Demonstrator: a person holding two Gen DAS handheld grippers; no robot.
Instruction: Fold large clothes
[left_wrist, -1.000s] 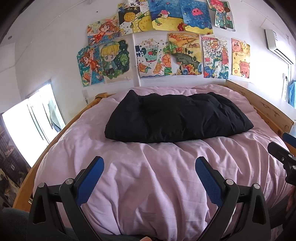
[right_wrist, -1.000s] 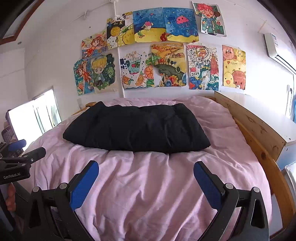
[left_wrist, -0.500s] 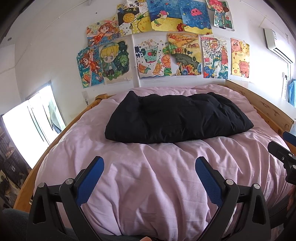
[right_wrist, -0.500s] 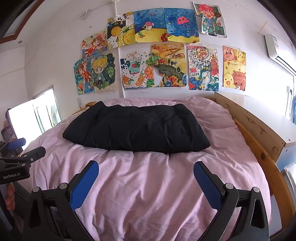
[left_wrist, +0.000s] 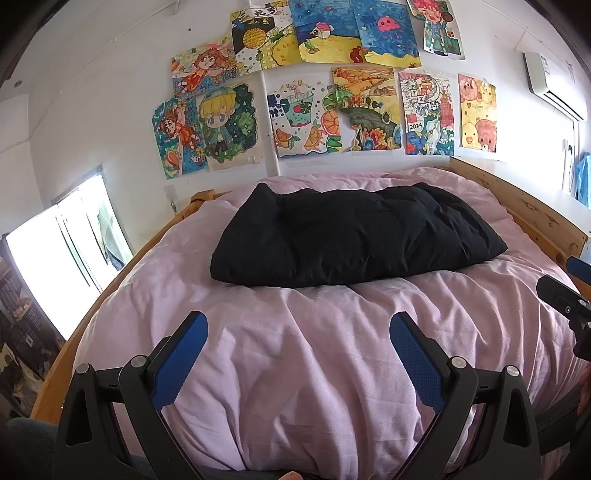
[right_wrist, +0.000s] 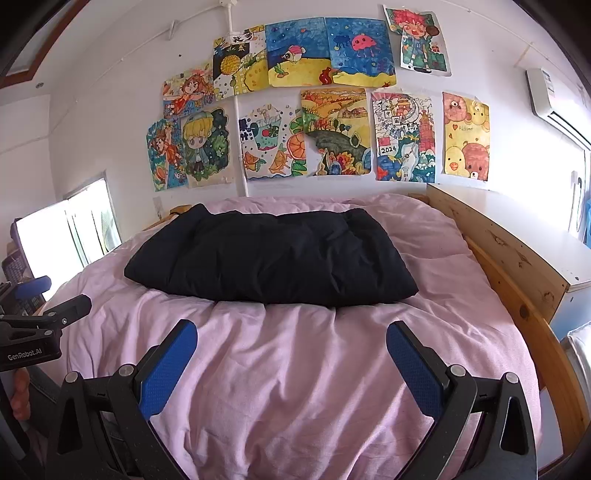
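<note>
A black padded garment (left_wrist: 354, 236) lies as a folded oblong bundle across the far half of the pink duvet (left_wrist: 303, 354); it also shows in the right wrist view (right_wrist: 273, 258). My left gripper (left_wrist: 298, 328) is open and empty, held over the near part of the duvet, well short of the garment. My right gripper (right_wrist: 291, 336) is open and empty too, likewise near the front edge. Each gripper shows at the edge of the other's view: the right one (left_wrist: 565, 295), the left one (right_wrist: 44, 314).
The bed has a wooden frame (right_wrist: 517, 258) along its right side and a rail (left_wrist: 110, 288) on the left. Drawings (left_wrist: 332, 96) cover the wall behind. A bright window (left_wrist: 62, 251) is at left, an air conditioner (left_wrist: 554, 88) high right.
</note>
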